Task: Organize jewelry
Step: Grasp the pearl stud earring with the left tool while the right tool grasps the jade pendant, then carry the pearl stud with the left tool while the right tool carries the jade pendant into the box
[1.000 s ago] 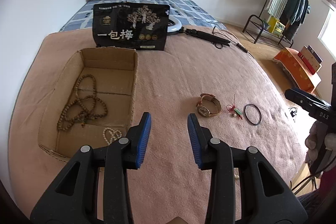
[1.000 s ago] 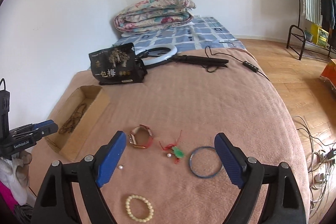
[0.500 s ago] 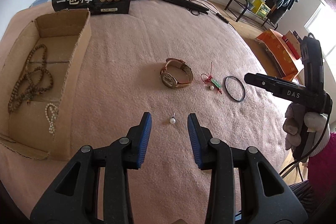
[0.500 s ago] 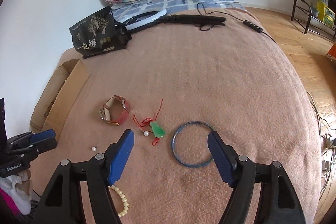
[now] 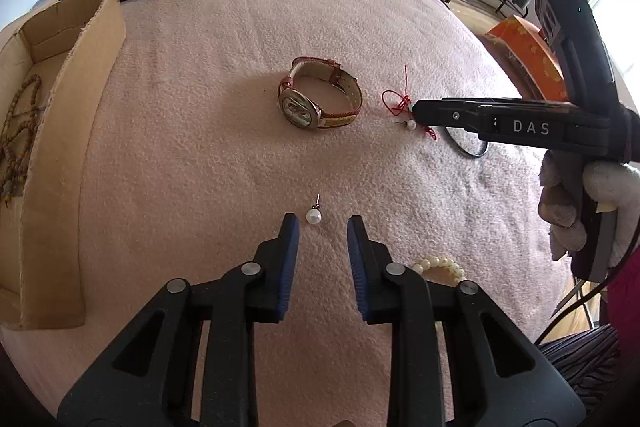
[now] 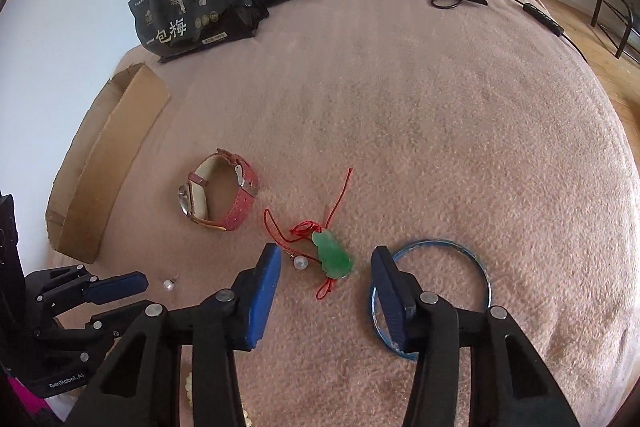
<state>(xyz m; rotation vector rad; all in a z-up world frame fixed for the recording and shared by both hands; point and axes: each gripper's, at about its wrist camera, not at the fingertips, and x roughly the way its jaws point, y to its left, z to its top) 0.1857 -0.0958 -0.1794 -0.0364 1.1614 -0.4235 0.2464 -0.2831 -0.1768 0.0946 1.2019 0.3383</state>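
- The left gripper sits low in the centre of the left wrist frame, pointing down at the pink blanket; its jaws are closing, with nothing pressed between the blue pads.
- A pearl stud earring lies on the blanket just beyond the fingertips, slightly nearer the left pad, not touched.
- The right gripper fills the lower centre of the right wrist frame; its jaws are closing and stand on either side of the green pendant, neither pad touching it.
- The pendant's red cord trails toward the upper part of the frame, and a second pearl stud lies just left of the pendant.
- A blue bangle lies flat at the lower right, partly under the right finger.
- The red-strapped watch stands on its side above centre in the left wrist frame.
- A cream bead bracelet peeks out behind the left gripper's right finger.
- The cardboard box at the left edge holds what look like wooden bead strands, though they are cut off by the frame.
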